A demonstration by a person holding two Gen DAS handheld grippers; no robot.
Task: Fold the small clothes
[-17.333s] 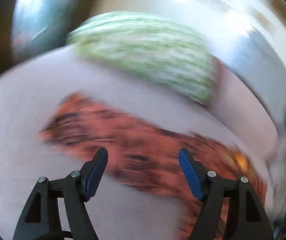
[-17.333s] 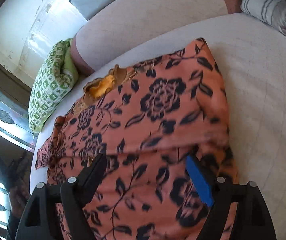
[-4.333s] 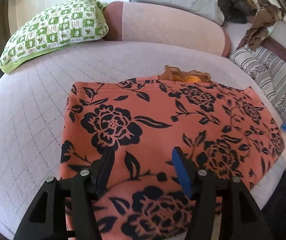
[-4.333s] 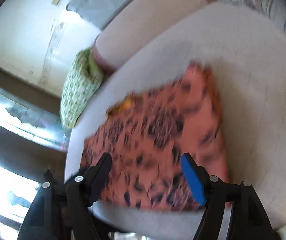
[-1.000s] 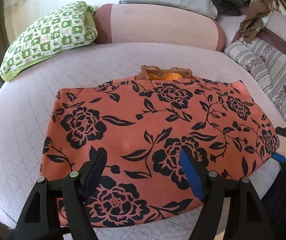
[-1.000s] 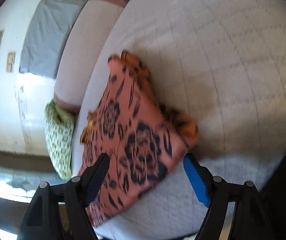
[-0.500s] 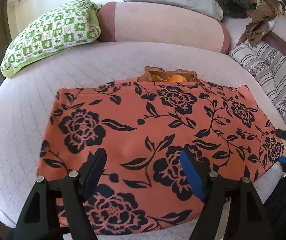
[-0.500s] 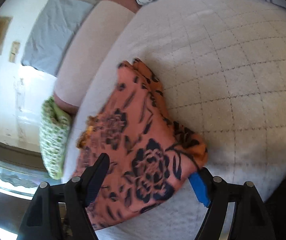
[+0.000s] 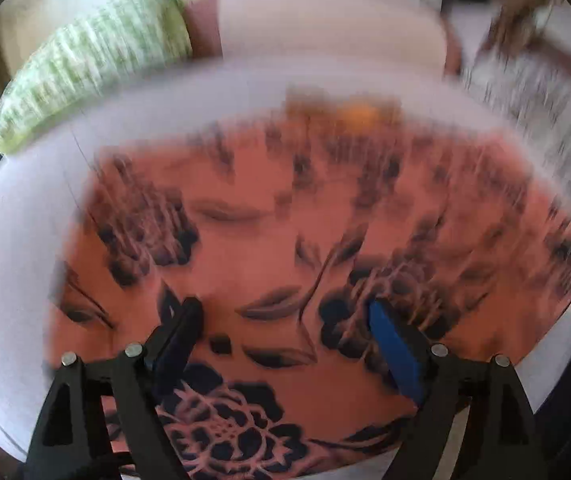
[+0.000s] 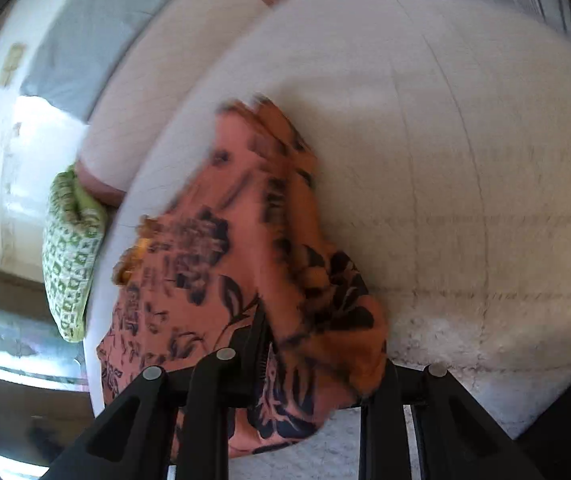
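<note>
My right gripper is nearest the work: its fingers are closing on a bunched corner of the orange floral garment, and the cloth sits pinched between them at the near edge of the bed. The fold of fabric rises over the right-hand finger and hides it.

My left gripper hangs over the near part of the same garment. Its fingers stand wide apart and are opening further. Cloth lies below and between them, but the pads do not press on it, so nothing is held on this side. The left wrist view is blurred.

The garment lies spread flat on the quilted pale bed surface, with its long edge toward me. At its far edge a brown and yellow piece pokes out from under it.

Further back:
- A green patterned pillow lies at the far left of the bed.
- A pink bolster runs along the far side, touching the pillow.
- A grey pillow rests behind the bolster.
- Striped bedding lies at the far right.
</note>
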